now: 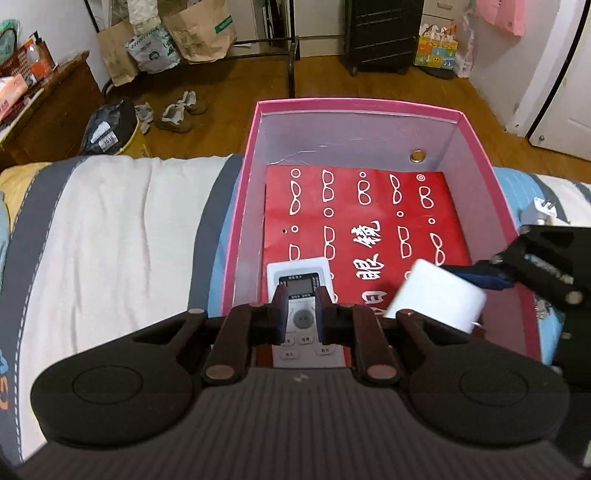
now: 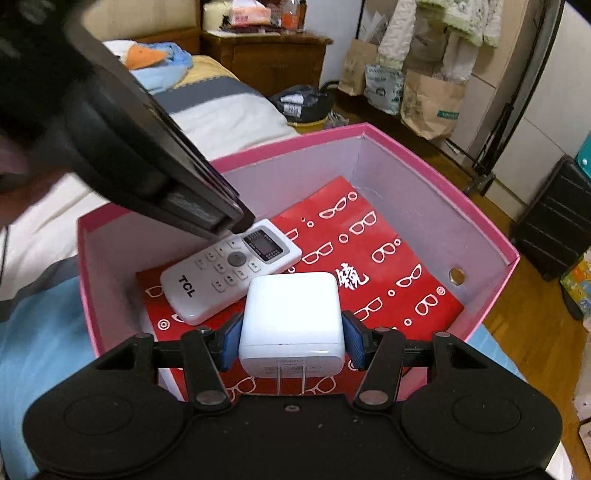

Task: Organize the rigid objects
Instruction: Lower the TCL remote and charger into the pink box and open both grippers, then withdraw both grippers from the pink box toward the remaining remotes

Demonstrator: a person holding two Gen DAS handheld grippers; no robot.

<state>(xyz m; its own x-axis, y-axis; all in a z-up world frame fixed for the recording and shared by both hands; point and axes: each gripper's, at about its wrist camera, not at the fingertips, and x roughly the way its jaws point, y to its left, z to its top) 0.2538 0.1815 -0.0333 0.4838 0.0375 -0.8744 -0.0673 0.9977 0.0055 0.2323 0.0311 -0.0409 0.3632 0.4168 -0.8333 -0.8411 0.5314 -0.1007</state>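
A pink box (image 1: 354,105) (image 2: 406,155) stands on the bed, its floor lined with red paper (image 1: 369,206) (image 2: 369,251) printed with white glasses. A white TCL remote (image 1: 295,267) (image 2: 221,269) lies flat on that paper by the box's left wall. My left gripper (image 1: 302,310) (image 2: 238,221) hangs just over the remote's display end, its jaws a narrow gap apart with nothing pinched. My right gripper (image 2: 291,332) (image 1: 491,273) is shut on a white cube charger (image 2: 291,321) (image 1: 436,295), prongs toward the camera, held over the box's near right part beside the remote.
The bed's white and grey striped sheet (image 1: 110,240) spreads left of the box. A small white plug (image 1: 539,212) lies on the bed to the right. On the wooden floor beyond are shoes (image 1: 177,110), paper bags (image 1: 199,33) and a black suitcase (image 1: 380,33).
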